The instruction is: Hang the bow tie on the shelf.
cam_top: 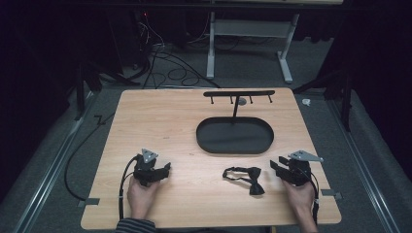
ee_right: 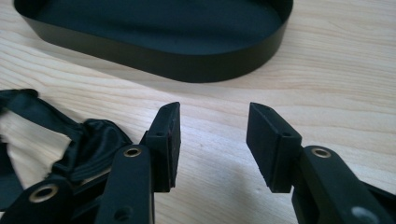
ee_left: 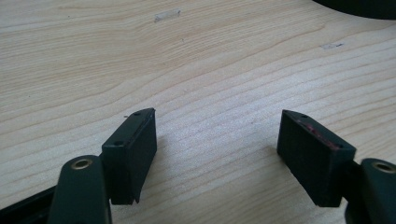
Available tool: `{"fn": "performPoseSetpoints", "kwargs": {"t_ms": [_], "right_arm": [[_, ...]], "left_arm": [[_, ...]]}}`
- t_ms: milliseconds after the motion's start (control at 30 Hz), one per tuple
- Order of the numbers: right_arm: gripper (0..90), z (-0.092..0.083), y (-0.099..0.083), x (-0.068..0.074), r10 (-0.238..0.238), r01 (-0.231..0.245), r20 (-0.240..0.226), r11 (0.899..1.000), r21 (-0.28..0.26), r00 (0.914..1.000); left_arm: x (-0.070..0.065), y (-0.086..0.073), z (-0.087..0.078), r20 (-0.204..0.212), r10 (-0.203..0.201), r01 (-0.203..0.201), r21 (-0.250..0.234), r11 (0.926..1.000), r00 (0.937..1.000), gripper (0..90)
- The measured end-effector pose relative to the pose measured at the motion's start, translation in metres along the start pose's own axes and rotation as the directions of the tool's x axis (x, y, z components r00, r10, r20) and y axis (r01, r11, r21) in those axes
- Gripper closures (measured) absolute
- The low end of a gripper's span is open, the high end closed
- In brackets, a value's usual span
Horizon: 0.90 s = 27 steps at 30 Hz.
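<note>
Resting on the wooden surface in the high view, left gripper near the front left and right gripper at the front right, black bow tie lying between them, just beside the right one, oval black tray with its hook stand sitting farther back. Showing, in the left gripper view, jaws held wide apart over bare wood. Showing, in the right gripper view, jaws apart and gripping nothing, bow tie lying left of them, tray wall beyond.
</note>
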State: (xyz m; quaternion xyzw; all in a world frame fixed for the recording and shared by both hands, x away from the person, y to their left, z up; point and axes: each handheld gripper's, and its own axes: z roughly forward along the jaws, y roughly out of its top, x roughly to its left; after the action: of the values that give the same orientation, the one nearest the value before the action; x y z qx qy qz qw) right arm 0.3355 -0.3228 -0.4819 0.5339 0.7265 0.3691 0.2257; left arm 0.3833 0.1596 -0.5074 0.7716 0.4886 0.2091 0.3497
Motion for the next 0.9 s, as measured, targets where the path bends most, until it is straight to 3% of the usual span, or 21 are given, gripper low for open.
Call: {"fn": "performPoseSetpoints", "kwargs": {"t_ms": [500,900], "right_arm": [[57.6,-0.007,0.009,0.015,-0.026,0.024,-0.070,0.999,-0.033,0.9972],[59.0,-0.004,0.013,0.030,-0.071,0.068,-0.149,0.997,-0.025,0.9863]], "left_arm": [[0.000,0.000,0.000,-0.001,0.001,-0.001,0.000,1.0000,1.0000,29.2],[0.000,0.000,0.000,-0.002,-0.002,0.002,-0.002,1.0000,1.0000,29.6]]}}
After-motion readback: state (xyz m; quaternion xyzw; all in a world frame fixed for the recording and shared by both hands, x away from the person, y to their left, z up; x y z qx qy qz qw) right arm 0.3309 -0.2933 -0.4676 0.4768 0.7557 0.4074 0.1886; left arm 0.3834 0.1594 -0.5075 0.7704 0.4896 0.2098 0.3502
